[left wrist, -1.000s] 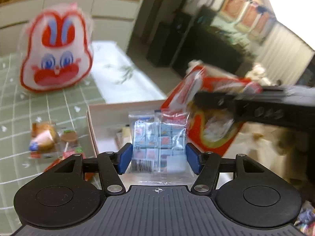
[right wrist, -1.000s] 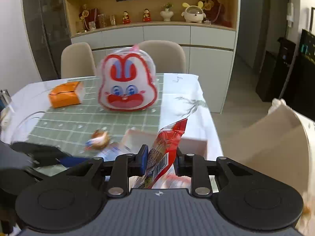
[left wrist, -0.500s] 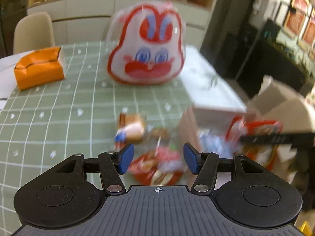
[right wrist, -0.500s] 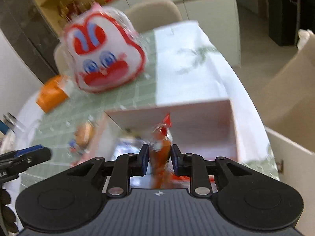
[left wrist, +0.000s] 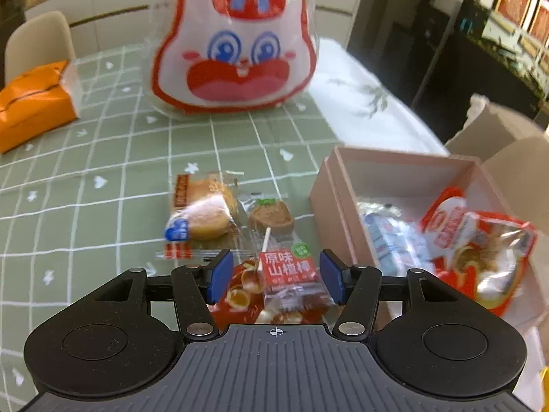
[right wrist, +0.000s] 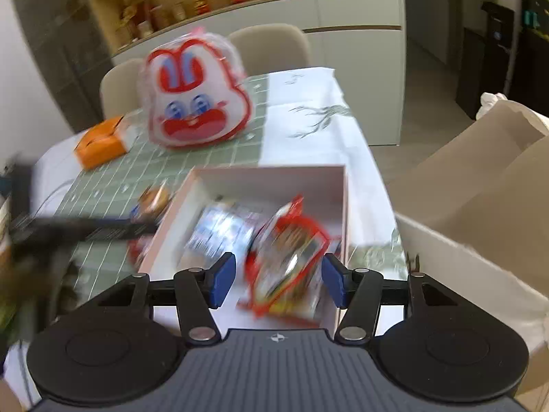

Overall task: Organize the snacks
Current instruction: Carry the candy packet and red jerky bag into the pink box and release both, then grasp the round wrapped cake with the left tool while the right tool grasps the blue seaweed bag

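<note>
My right gripper (right wrist: 276, 281) jaws just opened, red foil snack bag (right wrist: 291, 250) lying free in pale pink cardboard box (right wrist: 274, 175) beside one clear blue-printed packet (right wrist: 219, 230), my left gripper (left wrist: 274, 281) wide over one red-labelled hawthorn stick packet (left wrist: 291, 274), two wrapped cakes (left wrist: 206, 213) near the tabletop's right edge.

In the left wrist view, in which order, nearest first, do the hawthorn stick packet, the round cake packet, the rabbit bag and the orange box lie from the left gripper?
1. Hawthorn stick packet, between the open left gripper fingers.
2. Round cake packet, just beyond, slightly left.
3. Rabbit bag, far centre.
4. Orange box, far left; too close to the rabbit bag to rank firmly.
</note>
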Tool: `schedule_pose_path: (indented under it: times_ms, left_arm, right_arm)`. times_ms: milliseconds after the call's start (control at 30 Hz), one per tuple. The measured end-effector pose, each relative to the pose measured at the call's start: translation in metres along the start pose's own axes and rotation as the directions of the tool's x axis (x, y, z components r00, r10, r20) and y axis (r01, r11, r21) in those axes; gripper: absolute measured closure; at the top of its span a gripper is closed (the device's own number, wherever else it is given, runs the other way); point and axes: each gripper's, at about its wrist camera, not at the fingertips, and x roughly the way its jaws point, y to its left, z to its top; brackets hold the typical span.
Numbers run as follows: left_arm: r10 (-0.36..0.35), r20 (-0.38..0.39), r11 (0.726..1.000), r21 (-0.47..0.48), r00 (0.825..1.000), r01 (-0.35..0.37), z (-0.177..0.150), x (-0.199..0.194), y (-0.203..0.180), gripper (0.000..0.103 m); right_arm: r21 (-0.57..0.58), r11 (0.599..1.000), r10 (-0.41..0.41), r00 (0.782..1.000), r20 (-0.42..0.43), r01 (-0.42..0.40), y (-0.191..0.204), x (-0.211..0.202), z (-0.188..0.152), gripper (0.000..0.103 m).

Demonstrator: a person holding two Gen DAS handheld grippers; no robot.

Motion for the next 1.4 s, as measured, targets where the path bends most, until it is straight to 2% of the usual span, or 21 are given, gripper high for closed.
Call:
schedule_pose_path:
  times_ms: [33, 133, 167, 200, 333, 467, 567, 700, 833, 933, 1000, 1133, 1200, 1267, 1333, 1400]
  left_arm:
    - [0.006, -0.008, 1.0, 0.004, 1.0, -0.006, -0.001, 0.005, 0.0, 0.039]
    - [-0.04, 0.005, 0.998, -0.055, 0.999, 0.04, -0.002, 0.011, 0.012, 0.048]
    - [-0.023, 0.006, 0.998, -0.054, 1.0, 0.023, -0.002, 0.011, 0.013, 0.072]
    - [-0.006, 0.015, 0.999, -0.044, 1.0, 0.007, -0.004, 0.009, 0.014, 0.08]
    - [-0.034, 0.012, 0.999, -0.038, 0.999, 0.034, -0.018, -0.011, 0.027, 0.082]
    - [-0.038, -0.006, 0.998, -0.043, 0.999, 0.037, -0.042, -0.038, 0.043, 0.084]
    - [-0.04, -0.033, 0.997, -0.069, 0.999, 0.038, -0.064, -0.053, 0.056, 0.084]
    - [-0.073, -0.031, 0.991, -0.118, 0.997, 0.069, -0.078, -0.07, 0.075, 0.084]
    - [-0.116, 0.002, 0.986, -0.124, 0.993, 0.115, -0.065, -0.074, 0.079, 0.083]
    - [-0.122, 0.013, 0.991, -0.057, 0.993, 0.122, -0.043, -0.068, 0.066, 0.081]
    - [-0.112, 0.033, 0.994, 0.005, 0.993, 0.112, -0.027, -0.066, 0.054, 0.079]
    - [-0.068, 0.035, 0.996, 0.053, 0.997, 0.066, 0.001, -0.049, 0.039, 0.078]
    - [-0.061, 0.023, 0.996, 0.069, 0.998, 0.059, 0.009, -0.037, 0.033, 0.078]
    - [-0.045, 0.002, 0.995, 0.092, 0.999, 0.044, 0.016, -0.023, 0.025, 0.078]
    - [-0.015, -0.016, 0.993, 0.116, 1.0, 0.017, 0.017, -0.011, 0.02, 0.078]
    - [0.018, -0.036, 0.99, 0.138, 0.999, -0.013, 0.015, -0.001, 0.017, 0.078]
  right_arm:
    - [-0.027, 1.0, -0.008, 1.0, -0.002, 0.008, 0.007, -0.004, -0.007, 0.047]
    - [-0.092, 0.993, -0.074, 0.997, 0.007, 0.074, 0.021, -0.009, -0.024, 0.047]
    - [-0.104, 0.99, -0.099, 0.995, 0.012, 0.1, 0.024, -0.008, -0.028, 0.047]
    - [-0.104, 0.988, -0.113, 0.994, 0.015, 0.114, 0.026, -0.008, -0.031, 0.048]
    - [-0.029, 0.993, -0.111, 0.993, 0.044, 0.112, 0.023, 0.001, -0.024, 0.05]
    - [0.035, 0.995, -0.094, 0.995, 0.033, 0.093, 0.021, 0.036, -0.004, 0.076]
    - [0.054, 0.997, -0.047, 0.999, -0.014, 0.047, 0.026, 0.068, 0.006, 0.086]
    - [0.067, 0.998, 0.006, 0.997, -0.077, -0.001, 0.04, 0.093, 0.009, 0.088]
    - [-0.028, 0.999, 0.044, 0.997, -0.067, -0.046, 0.062, 0.075, 0.003, 0.088]
    - [-0.109, 0.992, 0.062, 0.997, -0.052, -0.067, 0.075, 0.051, -0.006, 0.088]
    - [-0.155, 0.981, 0.105, 0.993, -0.061, -0.113, 0.082, 0.036, -0.015, 0.087]
    - [-0.208, 0.956, 0.189, 0.976, -0.111, -0.208, 0.094, 0.016, -0.034, 0.087]
    - [-0.21, 0.935, 0.257, 0.953, -0.158, -0.286, 0.099, 0.011, -0.044, 0.085]
    - [-0.22, 0.906, 0.312, 0.921, -0.232, -0.362, 0.106, 0.013, -0.057, 0.083]
    - [-0.238, 0.889, 0.312, 0.898, -0.31, -0.391, 0.113, 0.02, -0.072, 0.078]
    - [-0.26, 0.884, 0.278, 0.884, -0.377, -0.389, 0.118, 0.028, -0.086, 0.061]
